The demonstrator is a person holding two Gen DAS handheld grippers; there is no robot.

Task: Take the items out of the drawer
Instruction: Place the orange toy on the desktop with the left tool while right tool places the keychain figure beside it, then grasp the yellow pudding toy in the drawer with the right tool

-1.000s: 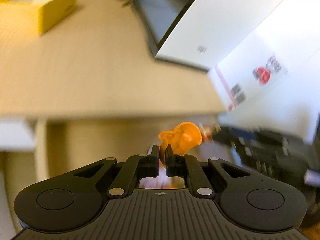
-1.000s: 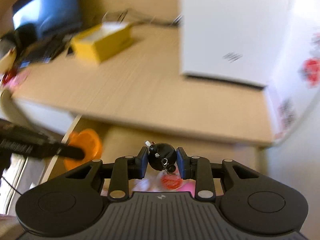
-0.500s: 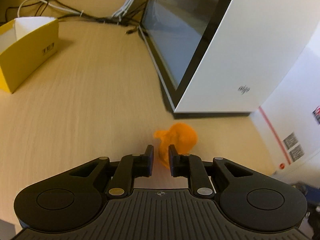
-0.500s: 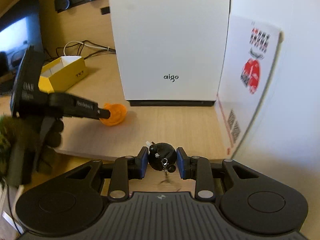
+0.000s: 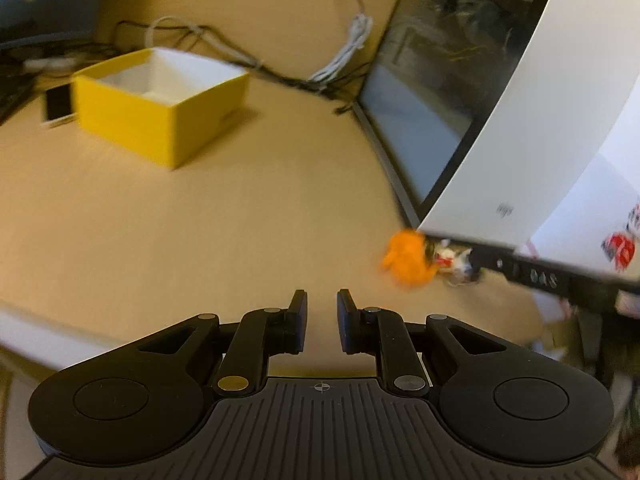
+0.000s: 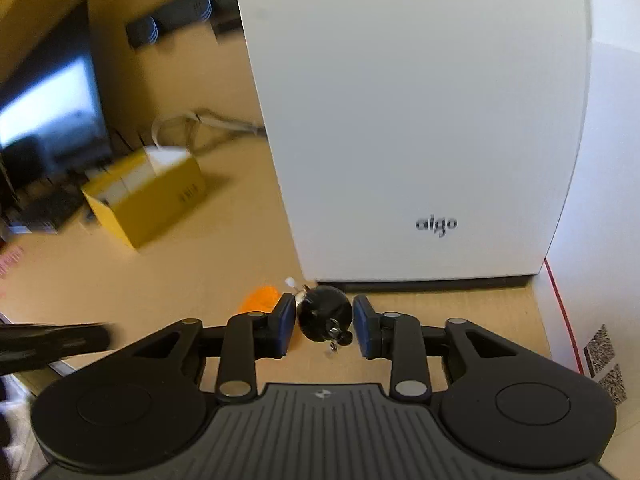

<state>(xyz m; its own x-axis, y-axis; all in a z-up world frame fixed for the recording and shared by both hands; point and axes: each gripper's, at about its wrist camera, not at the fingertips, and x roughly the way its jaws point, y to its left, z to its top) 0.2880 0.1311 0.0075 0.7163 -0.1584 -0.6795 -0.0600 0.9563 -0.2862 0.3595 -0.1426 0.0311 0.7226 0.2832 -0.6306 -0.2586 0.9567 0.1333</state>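
**Orange toy down on the desk, black ball in the right grip**

Half a second back the left gripper (image 5: 322, 312) was pinching the orange toy (image 5: 407, 259); now its fingers stand parted with nothing between them, and the toy sits on the desk (image 5: 200, 220) ahead and to the right of the tips, near the foot of the white case (image 5: 540, 140); the view has swung too, so the yellow box (image 5: 160, 104) now shows whole at upper left, open-topped, white inside; the toy is a blurred, lumpy bright-orange blob, details lost to motion; just beside it comes the right gripper's tip with its load, also smeared.

Over to the right wrist view: the right gripper (image 6: 323, 318) has hold of the black ball (image 6: 323, 312), fingers pressed to either side as before; it's a glossy dark sphere with a small white tag at upper left and a metal clasp hanging below; it hovers low over the desk, close before the case; the orange toy peeks out just left of the fingertips.
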